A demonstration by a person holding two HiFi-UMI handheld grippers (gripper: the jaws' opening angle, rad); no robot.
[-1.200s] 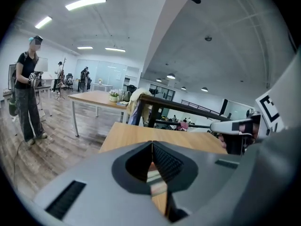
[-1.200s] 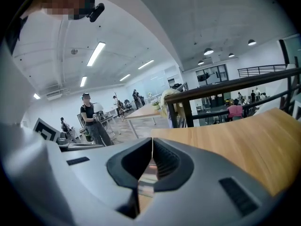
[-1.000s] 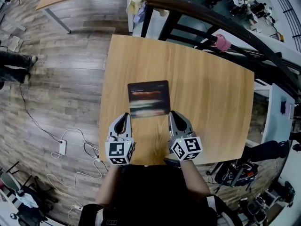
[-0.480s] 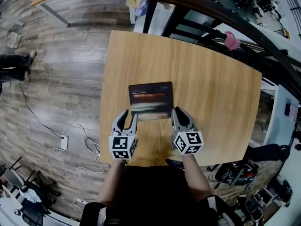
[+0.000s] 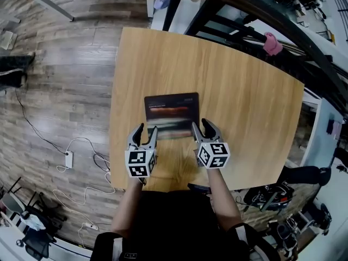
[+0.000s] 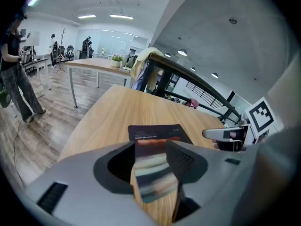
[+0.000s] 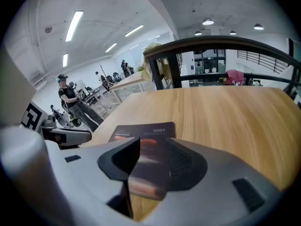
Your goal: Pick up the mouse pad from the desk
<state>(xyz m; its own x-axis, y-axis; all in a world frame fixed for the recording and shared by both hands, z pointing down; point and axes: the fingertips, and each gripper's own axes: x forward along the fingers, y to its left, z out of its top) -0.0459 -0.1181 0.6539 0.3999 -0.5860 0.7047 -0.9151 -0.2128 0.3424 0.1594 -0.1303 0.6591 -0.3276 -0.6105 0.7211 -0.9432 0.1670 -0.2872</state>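
The dark mouse pad (image 5: pixel 171 110) with a reddish streak lies flat on the wooden desk (image 5: pixel 239 91). My left gripper (image 5: pixel 144 130) hangs at the pad's near left corner, my right gripper (image 5: pixel 201 125) at its near right corner. Both are opening, jaws spread and pointing down at the desk. In the left gripper view the mouse pad (image 6: pixel 155 134) shows through the gap of the left gripper (image 6: pixel 151 146), with no pad pressing on it. The right gripper view shows the mouse pad (image 7: pixel 143 130) likewise between the jaws of the right gripper (image 7: pixel 151 142), untouched.
A dark curved railing (image 5: pixel 261 20) with a pink object (image 5: pixel 272 43) runs behind the desk. White cables and an adapter (image 5: pixel 69 158) lie on the wood floor at left. A person (image 6: pixel 16 74) stands far left. The desk's near edge is just under my hands.
Both grippers have come down and forward to the pad's near corners. Their jaws, shut a second ago, now stand spread. The pad has not moved.
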